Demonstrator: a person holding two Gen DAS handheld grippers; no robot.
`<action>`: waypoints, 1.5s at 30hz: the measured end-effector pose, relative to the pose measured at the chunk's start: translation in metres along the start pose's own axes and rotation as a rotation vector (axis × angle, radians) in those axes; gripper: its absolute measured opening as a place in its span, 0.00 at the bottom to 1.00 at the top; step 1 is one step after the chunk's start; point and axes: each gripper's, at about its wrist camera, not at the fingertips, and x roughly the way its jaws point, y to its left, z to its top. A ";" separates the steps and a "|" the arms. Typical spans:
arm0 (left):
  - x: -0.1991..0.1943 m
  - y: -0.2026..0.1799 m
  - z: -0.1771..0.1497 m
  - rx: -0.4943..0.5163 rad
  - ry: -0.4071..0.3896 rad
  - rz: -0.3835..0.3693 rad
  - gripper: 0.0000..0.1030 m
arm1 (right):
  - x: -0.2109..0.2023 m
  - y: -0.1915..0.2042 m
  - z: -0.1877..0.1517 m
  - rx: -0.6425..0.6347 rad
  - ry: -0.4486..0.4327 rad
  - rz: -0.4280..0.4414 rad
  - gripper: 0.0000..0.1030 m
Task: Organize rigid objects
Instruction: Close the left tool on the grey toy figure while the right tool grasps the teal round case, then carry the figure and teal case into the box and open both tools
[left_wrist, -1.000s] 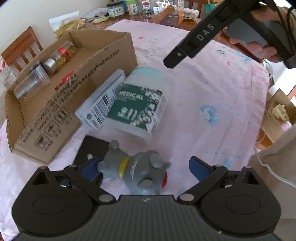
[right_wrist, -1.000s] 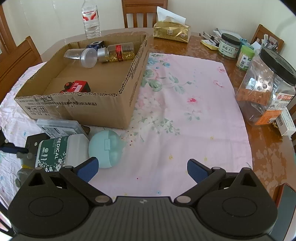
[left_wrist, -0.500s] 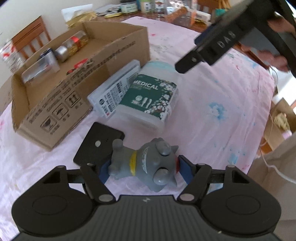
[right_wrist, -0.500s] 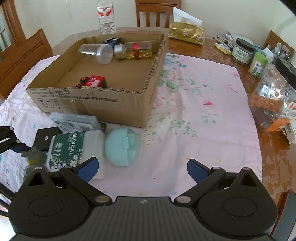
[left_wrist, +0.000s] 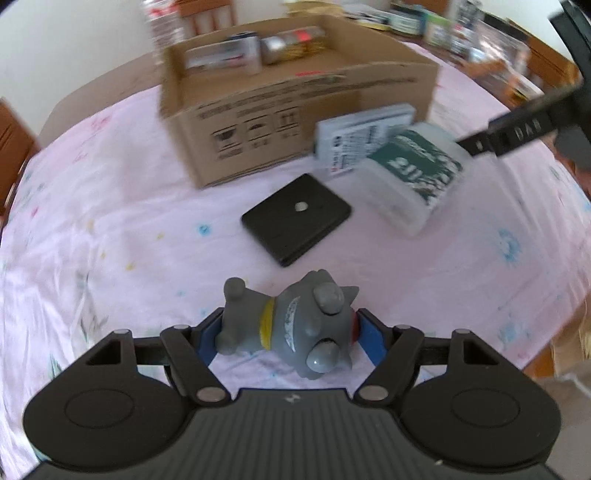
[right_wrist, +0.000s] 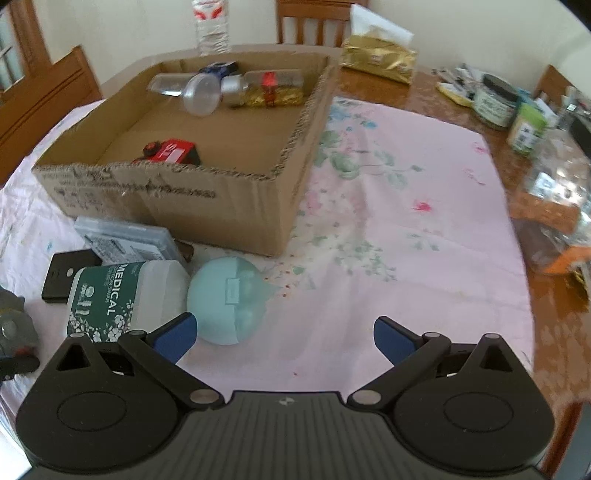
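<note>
Left wrist view: the left gripper (left_wrist: 288, 334) is clamped on a grey toy (left_wrist: 291, 328) with a yellow collar, one blue pad against each end of it. Whether the toy is lifted off the pink tablecloth (left_wrist: 110, 229) cannot be told. Beyond it a flat black plate (left_wrist: 295, 219) lies on the cloth. Farther right a jar (left_wrist: 417, 177) with a green label lies on its side, touching a flat clear case (left_wrist: 362, 136) that lies just beside the cardboard box (left_wrist: 288, 107). The box holds blurred bottles along its far wall. The other gripper's black finger reaches in from the right above the jar.

Right wrist view: the right gripper (right_wrist: 282, 334) hangs with its jaws spread wide and nothing between them. Its left pad sits just beside the jar's pale blue lid (right_wrist: 225, 299). Inside the box are a red item (right_wrist: 173, 151), a clear cup (right_wrist: 199, 94) and a bottle of gold contents (right_wrist: 269, 88). The cloth covers a wooden table (right_wrist: 550, 306); a gold tissue pack (right_wrist: 378, 59), jars and wooden chairs (right_wrist: 48, 96) ring it.
</note>
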 end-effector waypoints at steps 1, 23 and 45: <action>0.000 -0.001 0.000 -0.013 -0.003 0.008 0.74 | 0.003 0.001 0.001 -0.008 0.001 0.015 1.00; 0.005 -0.009 0.001 -0.091 0.023 0.066 0.86 | 0.013 -0.014 0.005 -0.135 -0.067 0.091 0.99; 0.007 -0.012 0.004 -0.085 0.006 0.091 0.86 | 0.010 0.005 -0.001 -0.276 -0.089 0.126 0.56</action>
